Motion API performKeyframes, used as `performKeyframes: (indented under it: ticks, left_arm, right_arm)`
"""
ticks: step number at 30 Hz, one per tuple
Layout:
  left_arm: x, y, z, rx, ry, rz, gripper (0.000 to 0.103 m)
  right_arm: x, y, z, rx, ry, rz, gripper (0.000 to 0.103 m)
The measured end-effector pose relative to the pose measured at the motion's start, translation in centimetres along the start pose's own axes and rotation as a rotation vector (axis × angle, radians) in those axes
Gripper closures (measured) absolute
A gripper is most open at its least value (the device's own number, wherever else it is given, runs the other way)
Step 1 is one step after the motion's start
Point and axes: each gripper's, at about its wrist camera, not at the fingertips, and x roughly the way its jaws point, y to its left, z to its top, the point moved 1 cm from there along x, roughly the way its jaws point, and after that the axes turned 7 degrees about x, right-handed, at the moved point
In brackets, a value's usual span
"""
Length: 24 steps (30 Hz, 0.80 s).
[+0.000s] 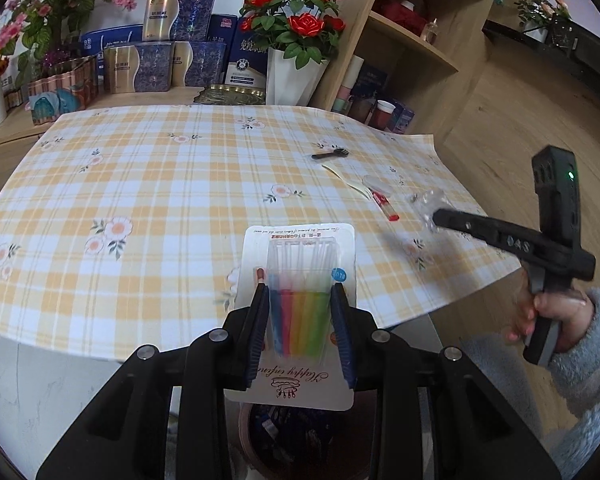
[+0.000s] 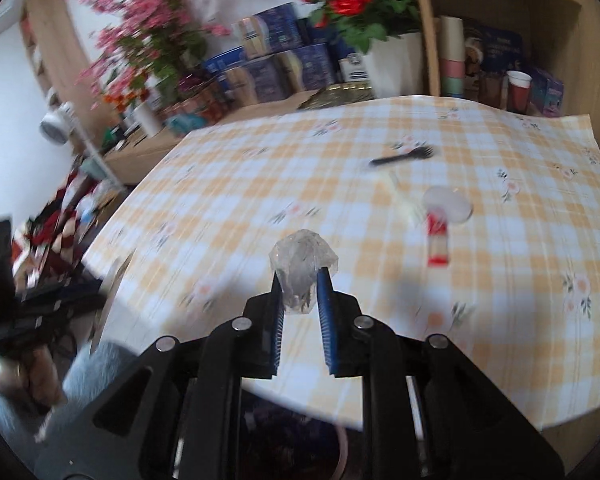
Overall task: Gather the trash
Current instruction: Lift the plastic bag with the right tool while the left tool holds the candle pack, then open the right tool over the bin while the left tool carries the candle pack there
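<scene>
The candle pack (image 1: 298, 312) is clamped between the fingers of the left hand-held gripper (image 1: 300, 296), above a bin (image 1: 260, 440) at the tabletop (image 1: 140, 200) edge. The right hand-held gripper (image 2: 302, 284) is closed on a crumpled clear wrapper (image 2: 302, 268). At 2 o'clock from it lie a red packet (image 2: 438, 240), a clear lid (image 2: 448, 204) and a black fork (image 2: 404, 156).
</scene>
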Motion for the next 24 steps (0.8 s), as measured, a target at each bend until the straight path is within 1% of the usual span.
performKeyframes:
  ticks: [1,3,7,11,16,20,24]
  left_arm:
    - [-0.5,-0.1,-0.7,0.000,0.000,0.001,0.072]
    - [-1.0,-0.2,-1.8,-0.001,0.005,0.005,0.072]
    - [-1.8,-0.6,-3.9,-0.005,0.024,0.014,0.072]
    - [-2.3,-1.2,-6.0,0.005,0.030,0.018,0.072]
    - [-1.8,-1.7,-7.4,0.017,0.039,0.010,0.072]
    - [-1.3,-2.0,-7.7,0.038,0.045,0.017,0.072]
    - [-0.7,-2.2,-8.2,0.044,0.066,0.014,0.072]
  right_arm:
    - [-0.5,1.0,-1.6,-0.023,0.014,0.013,0.084]
    - [-0.8,2.1,-3.5,-0.036,0.038,0.031,0.084]
    - [-0.6,3.9,-8.1,-0.019,0.119,0.086,0.084]
    - [-0.1,4.8,-11.4,-0.007,0.173,0.096,0.084]
    - [1.8,4.6,-14.2,0.026,0.259,0.086,0.084]
    - [3.6,4.3,-15.6,0.054,0.330,0.054,0.084]
    - [4.7,4.2,-16.6,0.059,0.374,0.035,0.084]
